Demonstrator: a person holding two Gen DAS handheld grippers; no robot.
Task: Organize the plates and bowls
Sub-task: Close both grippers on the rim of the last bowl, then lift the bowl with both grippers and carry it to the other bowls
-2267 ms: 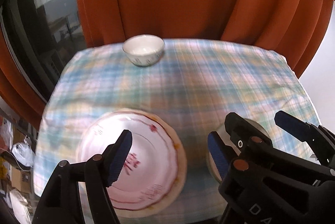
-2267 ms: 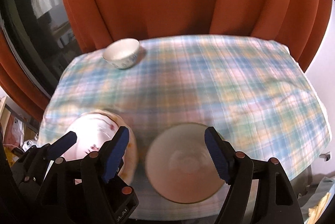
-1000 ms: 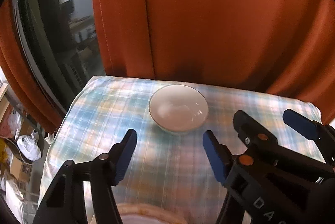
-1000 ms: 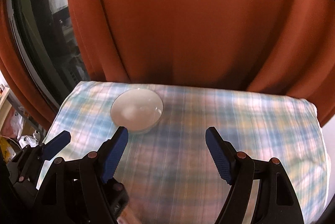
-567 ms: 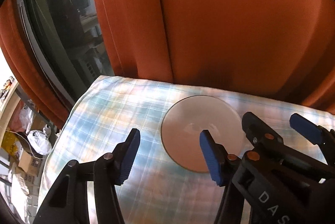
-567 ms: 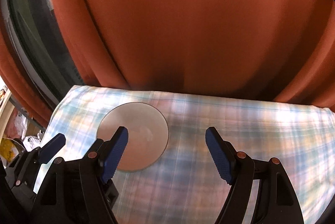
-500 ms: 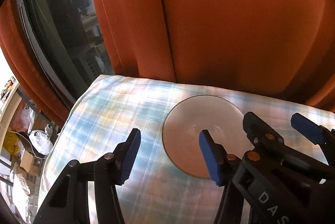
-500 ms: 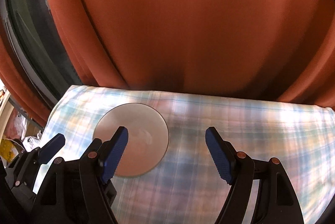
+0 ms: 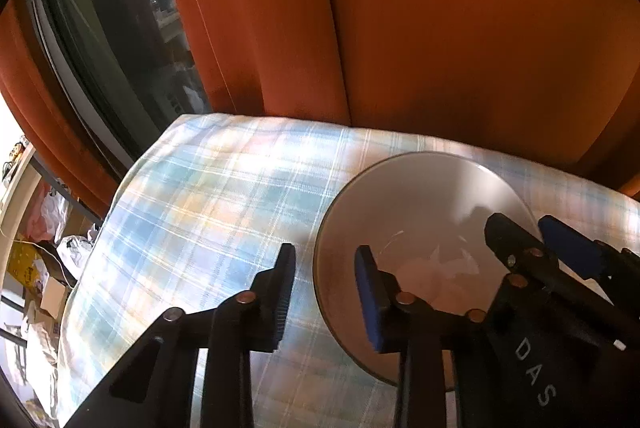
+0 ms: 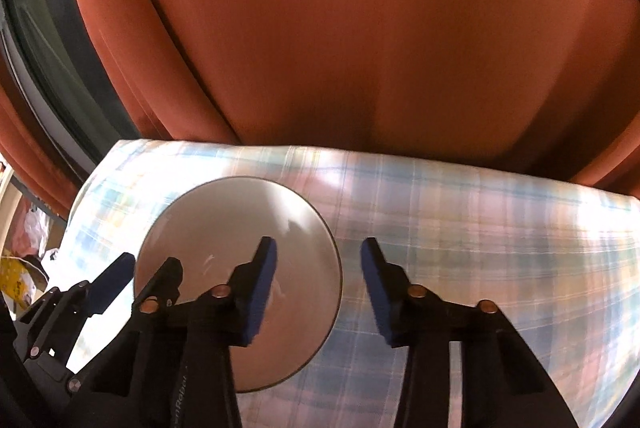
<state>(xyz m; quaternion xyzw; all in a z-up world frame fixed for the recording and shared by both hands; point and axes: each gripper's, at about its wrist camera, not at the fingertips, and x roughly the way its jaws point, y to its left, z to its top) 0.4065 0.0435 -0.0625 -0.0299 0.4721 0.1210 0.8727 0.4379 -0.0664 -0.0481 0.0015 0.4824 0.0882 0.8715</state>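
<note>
A small white bowl [image 9: 420, 211] stands near the back of the table on a blue plaid cloth [image 9: 208, 195]. It also shows in the right wrist view [image 10: 236, 228]. My left gripper [image 9: 326, 292] is open, astride the bowl's left rim: one finger outside, one over the inside. My right gripper [image 10: 318, 284] is open, astride the bowl's right rim: its left finger is over the bowl, its right finger over the cloth. Each gripper shows in the other's view, the right one [image 9: 560, 248] and the left one [image 10: 120, 276]. Nothing is gripped.
Orange curtains [image 9: 400, 27] hang close behind the table. A dark window [image 9: 100, 27] is at the left. Clutter and boxes [image 9: 36, 268] lie on the floor beyond the table's left edge. The plaid cloth [image 10: 500, 228] stretches to the right of the bowl.
Both grippers have moved forward and down from the front plate and bowl to the small bowl at the back. Their jaws have narrowed and now straddle its rim on both sides.
</note>
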